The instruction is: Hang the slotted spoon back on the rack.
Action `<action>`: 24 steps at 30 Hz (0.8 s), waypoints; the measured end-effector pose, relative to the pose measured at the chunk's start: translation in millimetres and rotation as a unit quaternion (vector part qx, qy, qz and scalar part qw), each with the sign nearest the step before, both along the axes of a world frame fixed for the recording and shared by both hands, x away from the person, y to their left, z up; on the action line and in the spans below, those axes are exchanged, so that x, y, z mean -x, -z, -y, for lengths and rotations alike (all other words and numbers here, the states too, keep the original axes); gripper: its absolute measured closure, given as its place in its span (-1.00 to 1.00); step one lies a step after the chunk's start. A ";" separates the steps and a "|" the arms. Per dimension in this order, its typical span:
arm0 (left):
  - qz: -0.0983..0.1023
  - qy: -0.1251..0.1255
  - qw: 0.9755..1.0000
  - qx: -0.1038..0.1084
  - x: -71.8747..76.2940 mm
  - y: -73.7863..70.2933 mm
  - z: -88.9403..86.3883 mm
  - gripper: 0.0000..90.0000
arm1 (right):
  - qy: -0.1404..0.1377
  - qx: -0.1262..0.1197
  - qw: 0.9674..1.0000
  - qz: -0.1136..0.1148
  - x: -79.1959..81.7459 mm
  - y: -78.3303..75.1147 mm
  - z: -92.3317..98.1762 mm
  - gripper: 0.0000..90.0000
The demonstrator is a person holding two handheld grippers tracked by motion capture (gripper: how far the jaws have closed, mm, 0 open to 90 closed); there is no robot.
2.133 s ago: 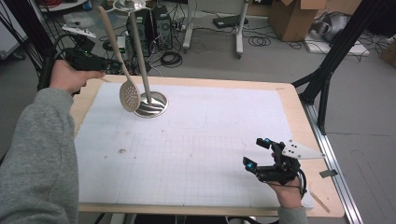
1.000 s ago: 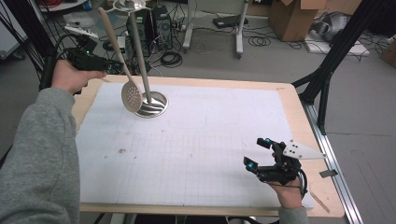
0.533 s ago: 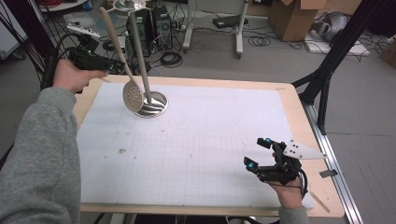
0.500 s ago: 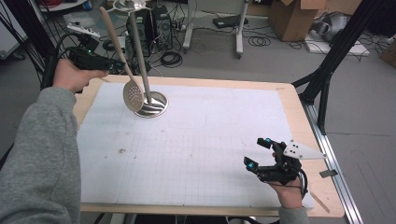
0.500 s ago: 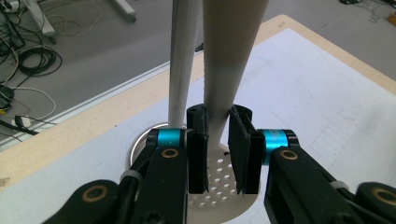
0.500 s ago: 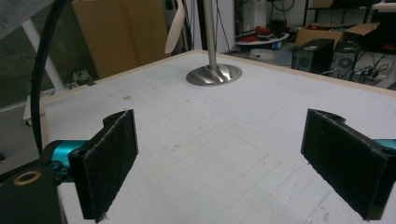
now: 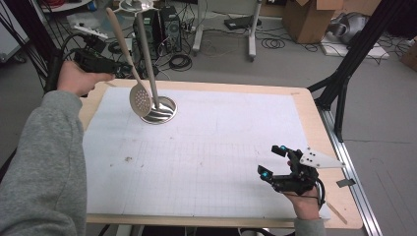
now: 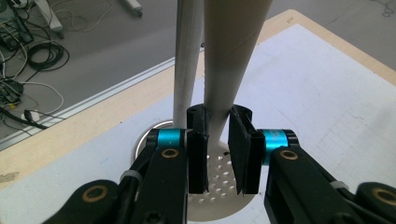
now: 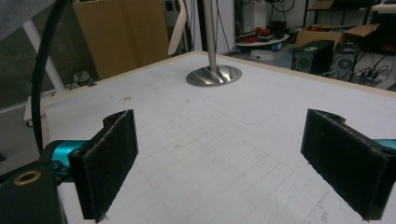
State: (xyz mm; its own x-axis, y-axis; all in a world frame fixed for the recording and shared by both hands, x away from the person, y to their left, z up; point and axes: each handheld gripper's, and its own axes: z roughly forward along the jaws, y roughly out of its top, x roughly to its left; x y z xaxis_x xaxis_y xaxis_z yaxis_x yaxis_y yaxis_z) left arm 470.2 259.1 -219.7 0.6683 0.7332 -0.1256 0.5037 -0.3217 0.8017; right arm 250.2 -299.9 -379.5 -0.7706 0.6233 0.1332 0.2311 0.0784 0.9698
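Slotted spoon (image 7: pixel 139 98), cream-coloured with a perforated round bowl, is clamped by its neck between the pads of the left gripper (image 8: pixel 218 149), just above the bowl. In the left gripper view the two black jaws are seen pressed against either side of the neck, with the holes of the bowl visible below them. The spoon is held in the air at a tilt, its bowl down and its long handle rising up and away over the far left corner of the table (image 7: pixel 305 105). The bowl hangs just beside the round metal base (image 7: pixel 160 110) of an upright stand, whose grey pole (image 7: pixel 146 54) rises close behind the handle. Whether the spoon touches the pole cannot be told. The stand rests on a white gridded sheet (image 7: pixel 206 157) that covers the wooden tabletop.

The right gripper (image 7: pixel 275 162) is held by a hand low over the near right part of the sheet, well apart from the spoon. Its jaws are spread wide with nothing between them, pointed toward the stand. No containers are seen on the table.
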 end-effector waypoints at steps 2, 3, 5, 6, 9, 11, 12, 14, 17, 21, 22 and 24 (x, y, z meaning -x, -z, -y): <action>0.000 -0.002 1.000 -0.008 -0.3 -0.6 0.8 0.72 | 0.000 0.000 1.000 0.000 -0.1 0.1 -0.1 -0.78; 0.000 -0.003 1.000 -0.007 -0.5 -0.5 1.2 0.72 | 0.000 0.000 1.000 0.000 -0.1 0.1 0.0 -0.78; -0.001 -0.002 1.000 -0.008 -0.8 -0.3 1.6 0.72 | 0.000 0.000 1.000 0.000 0.0 0.1 0.1 -0.78; -0.002 -0.001 1.000 -0.008 -1.0 0.0 1.7 0.72 | -0.001 -0.001 1.000 0.000 0.2 0.0 0.2 -0.78; 0.000 -0.003 1.000 -0.015 -1.0 0.5 2.0 0.72 | 0.001 -0.001 1.000 0.002 0.0 0.1 0.8 -0.78; 0.002 -0.004 1.000 -0.018 -0.7 0.3 1.5 0.72 | 0.001 -0.001 1.000 0.002 0.0 0.2 0.9 -0.78; 0.002 -0.003 1.000 -0.017 -0.4 0.2 1.0 0.72 | 0.001 0.000 1.000 0.003 0.0 0.2 1.1 -0.78; 0.004 -0.002 1.000 -0.017 0.4 -0.4 0.2 0.72 | 0.001 0.000 1.000 0.001 0.5 0.1 1.3 -0.78; 0.010 0.001 1.000 -0.016 2.0 -1.8 -1.5 0.72 | 0.001 -0.001 1.000 0.001 0.6 0.1 1.7 -0.78; 0.008 0.001 1.000 -0.020 2.3 -2.2 -5.0 0.72 | 0.001 -0.001 1.000 -0.001 0.8 0.2 1.8 -0.78; 0.009 0.000 1.000 -0.020 2.6 -2.4 -5.8 0.72 | 0.001 0.000 1.000 0.000 0.8 0.1 1.8 -0.78; 0.013 -0.001 1.000 -0.017 2.9 -3.5 -8.2 0.72 | 0.003 -0.002 1.000 -0.001 0.7 0.0 2.2 -0.78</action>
State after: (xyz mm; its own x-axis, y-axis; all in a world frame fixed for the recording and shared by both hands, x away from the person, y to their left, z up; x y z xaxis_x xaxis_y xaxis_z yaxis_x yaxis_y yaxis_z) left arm 467.2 267.4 -216.2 0.6691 0.7386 -0.0826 0.4834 -0.3480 0.8033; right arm 249.5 -302.1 -379.5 -0.7672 0.6268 0.1363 0.2326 0.0738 0.9698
